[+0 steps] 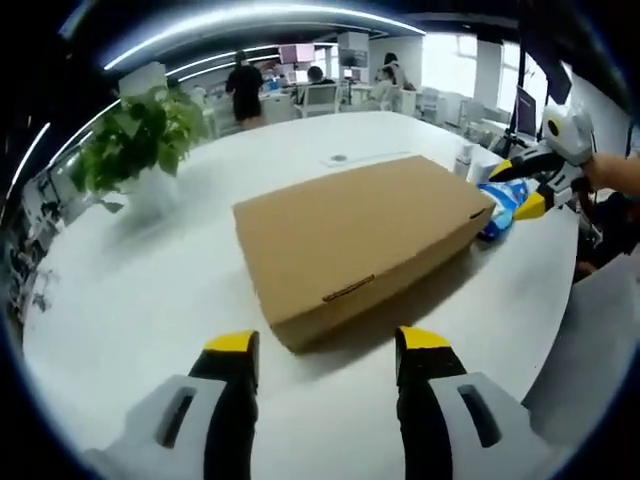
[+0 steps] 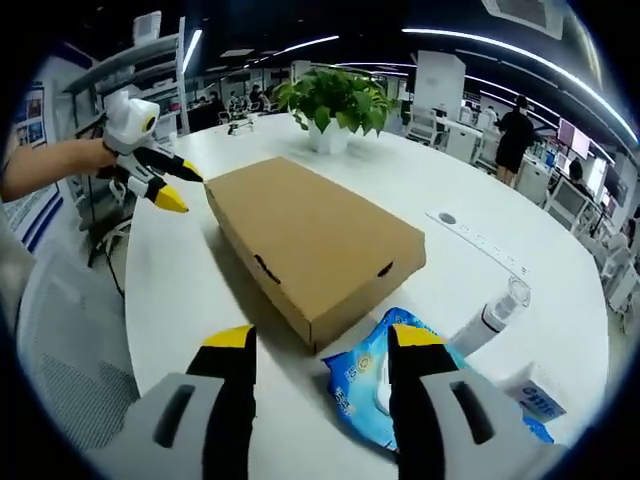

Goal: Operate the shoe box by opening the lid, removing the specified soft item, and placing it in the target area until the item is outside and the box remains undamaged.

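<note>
Left gripper view, left to right: potted plant (image 1: 140, 135) standing at far left on the white table (image 1: 130, 300), well apart from the work. Cardboard shoe box (image 1: 360, 245) lying flat mid-table, lid shut, no visible damage. Left gripper (image 1: 328, 350) poised just short of the box's near corner, jaws spread wide and empty; likely stationed there to steady the box or lift the lid. At far right, right gripper (image 1: 525, 185) held by a hand beside the box's far end, next to a blue soft pack (image 1: 500, 205).

Right gripper view, left to right: left gripper (image 2: 165, 185) seen at the box's far corner, jaws apart, holding nothing. Shoe box (image 2: 315, 240) closed, two slot cut-outs on its near side wall. Right gripper (image 2: 320, 345) jaws parted, empty, straddling the blue soft pack (image 2: 365, 385), which lies on the table touching the box's near corner, already outside the box. Spray bottle (image 2: 490, 315) lying further right, apart from the box.

Judged: lid not yet opened; whether the blue pack counts as the specified item cannot be told. Grippers at opposite ends probably for a balanced lift, sparing the cardboard.
</note>
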